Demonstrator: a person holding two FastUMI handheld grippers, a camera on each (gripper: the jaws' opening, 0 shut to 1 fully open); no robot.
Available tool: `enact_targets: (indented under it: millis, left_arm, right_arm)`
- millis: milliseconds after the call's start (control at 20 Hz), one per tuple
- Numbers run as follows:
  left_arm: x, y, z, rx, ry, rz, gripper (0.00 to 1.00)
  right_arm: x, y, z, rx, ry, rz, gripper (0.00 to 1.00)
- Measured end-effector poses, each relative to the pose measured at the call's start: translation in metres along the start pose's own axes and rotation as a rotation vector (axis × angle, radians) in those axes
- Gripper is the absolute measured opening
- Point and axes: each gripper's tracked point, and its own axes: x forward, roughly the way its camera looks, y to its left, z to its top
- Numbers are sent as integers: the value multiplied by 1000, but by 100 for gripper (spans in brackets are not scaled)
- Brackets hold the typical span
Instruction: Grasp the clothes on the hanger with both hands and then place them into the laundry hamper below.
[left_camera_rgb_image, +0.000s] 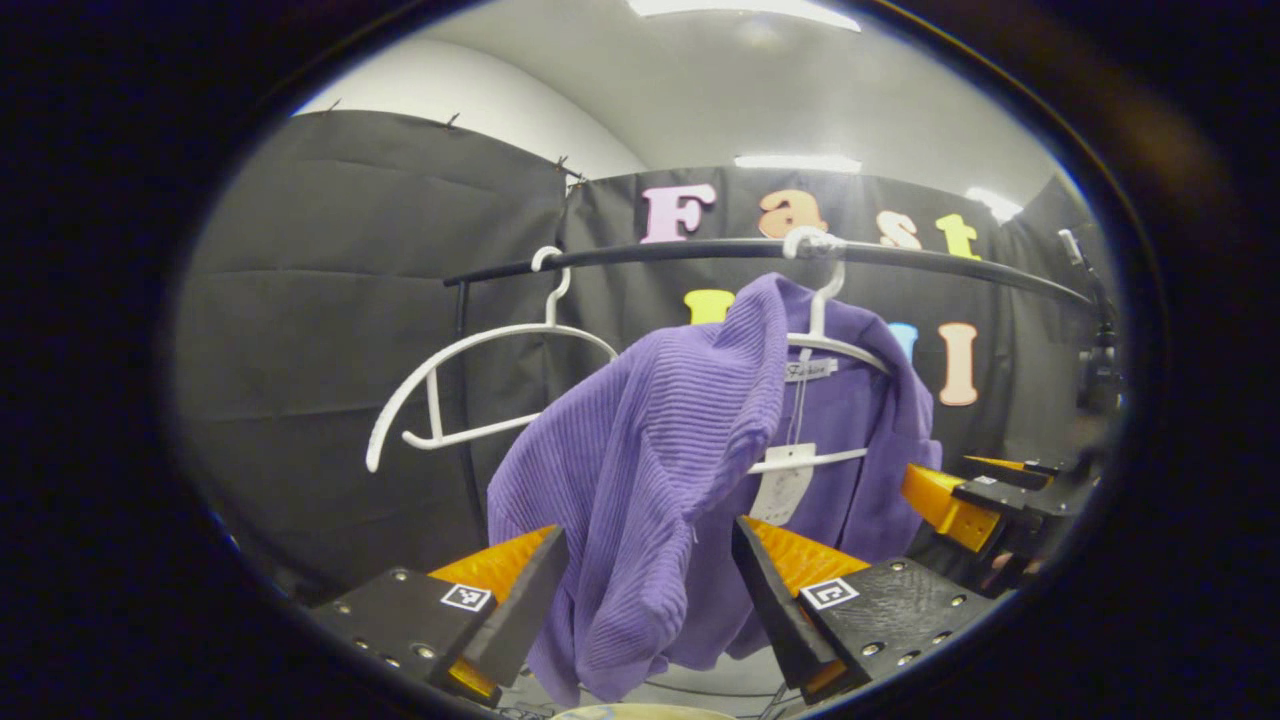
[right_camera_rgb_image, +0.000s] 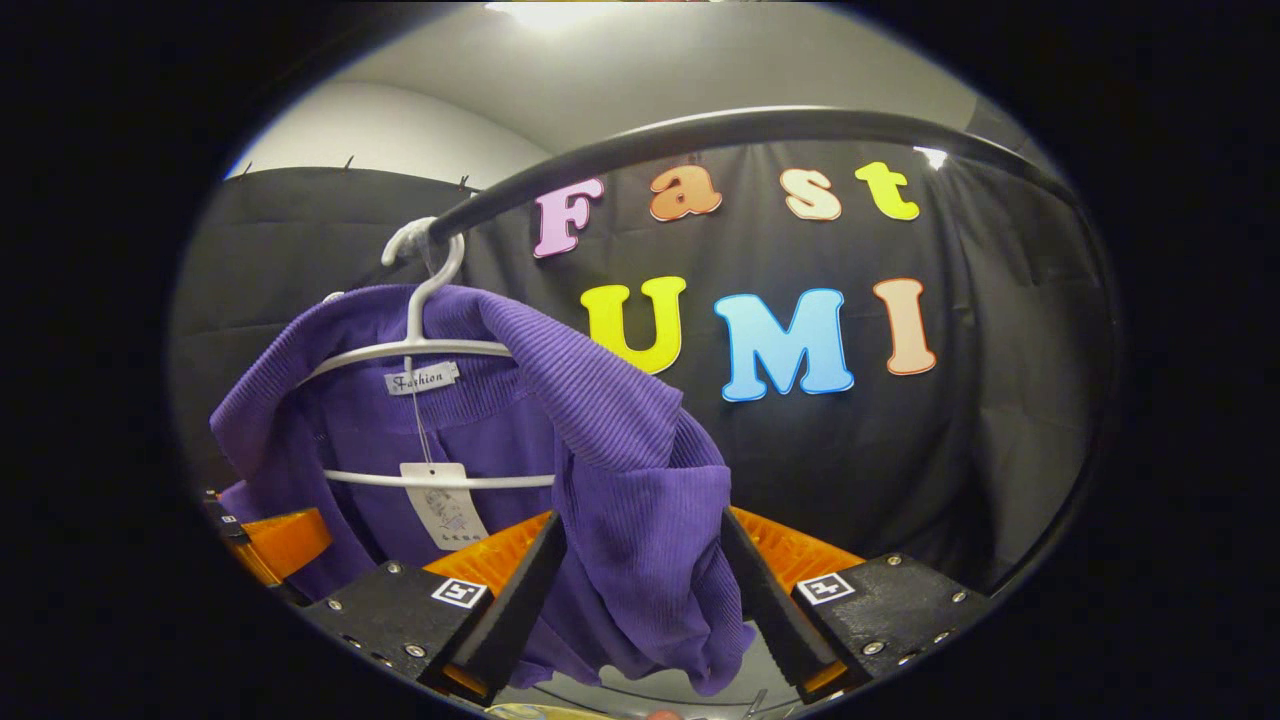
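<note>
In the left gripper view, the left gripper (left_camera_rgb_image: 640, 590) stands with its two fingers spread wide, and a hanging fold of the purple ribbed sweater (left_camera_rgb_image: 650, 460) drops between them without either finger clearly pressing on it. The right gripper (right_camera_rgb_image: 635, 585) is likewise open in the right gripper view, its fingers flanking the sweater's other drooping shoulder. Each gripper sits at its own side of the garment, so neither is clearly nearer. The sweater's long axis runs downward from the white hanger (right_camera_rgb_image: 420, 345), already partly slipped off and bunched. Behind, the hanger hooks over the black rail (left_camera_rgb_image: 700, 250), beside an empty white hanger (left_camera_rgb_image: 470, 390). Both must likely close, then lift the cloth clear before lowering it.
</note>
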Motion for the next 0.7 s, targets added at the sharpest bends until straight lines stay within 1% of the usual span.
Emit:
enact_targets:
  millis: [50,100,150,200,250,300,350,400,450,500,550,700]
  left_arm:
    - [5,2,-3,11,4,30,100]
    - [9,2,-4,19,2,51,95]
    - [16,1,-6,22,1,70,100]
    - [20,1,-6,19,1,90,95]
    - [22,3,-8,12,1,105,95]
    - [24,2,-10,5,3,114,100]
    - [25,2,-10,2,3,120,100]
    - [25,2,-11,4,7,129,95]
    - [26,3,-13,8,14,137,95]
    - [27,3,-14,12,17,144,95]
    - [28,3,-14,17,18,147,94]
    - [28,4,-12,44,13,160,94]
  right_arm:
    - [5,4,-6,-2,12,20,96]
    - [10,7,-10,-4,15,38,96]
    - [15,9,-14,-5,19,44,95]
    - [18,7,-15,2,18,39,96]
    - [22,6,-15,20,8,38,96]
    - [26,6,-14,47,1,47,96]
    - [31,7,-14,72,3,60,96]
    - [34,6,-17,85,11,61,96]
    - [38,4,-20,90,16,63,96]
    - [41,4,-23,92,22,64,93]
    - [43,5,-26,91,27,66,94]
    - [47,5,-38,87,51,58,94]
